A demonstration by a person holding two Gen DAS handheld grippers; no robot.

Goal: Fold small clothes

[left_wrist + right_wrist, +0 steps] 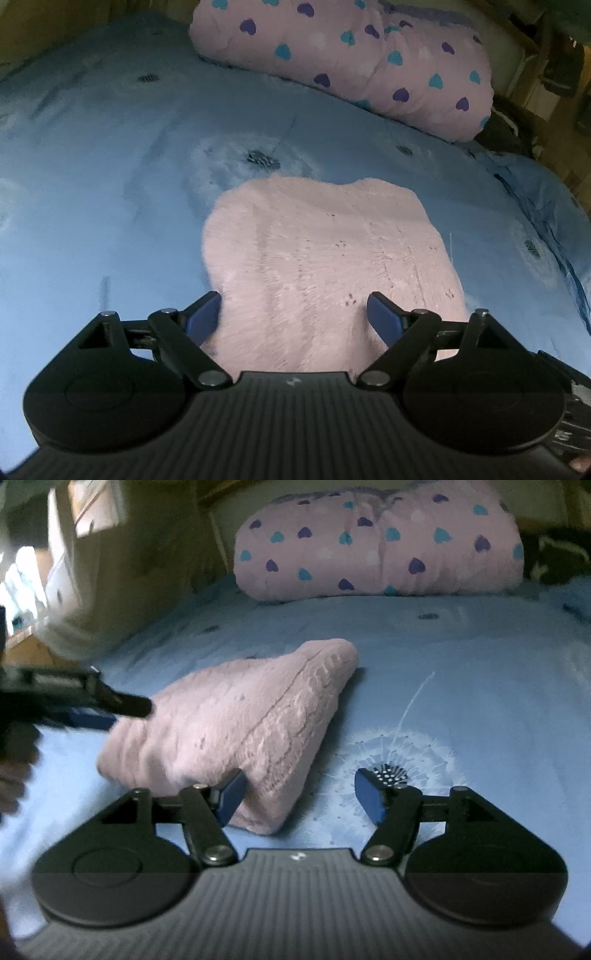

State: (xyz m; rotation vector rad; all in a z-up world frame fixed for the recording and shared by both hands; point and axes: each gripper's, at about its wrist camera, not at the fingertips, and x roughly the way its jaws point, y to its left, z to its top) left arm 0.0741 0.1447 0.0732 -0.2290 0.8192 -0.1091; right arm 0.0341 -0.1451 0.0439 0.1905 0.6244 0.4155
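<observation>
A small pink fluffy knitted garment (325, 258) lies folded in a thick bundle on the blue bedsheet (92, 206). My left gripper (293, 299) hovers over its near end, open, blue pads wide apart on either side of the fabric and not pressing it. In the right wrist view the garment (236, 723) tapers to a corner near my right gripper (300, 775). That gripper is open; its left pad sits against the garment's near edge and its right pad is over bare sheet. The left gripper (118, 712) shows blurred at the garment's left end.
A pink pillow with purple and teal hearts (354, 62) (380, 546) lies at the head of the bed. The sheet (461, 686) carries dandelion prints. Dark items and furniture stand past the bed's right edge (517, 136). A hand shows at the left border (11, 779).
</observation>
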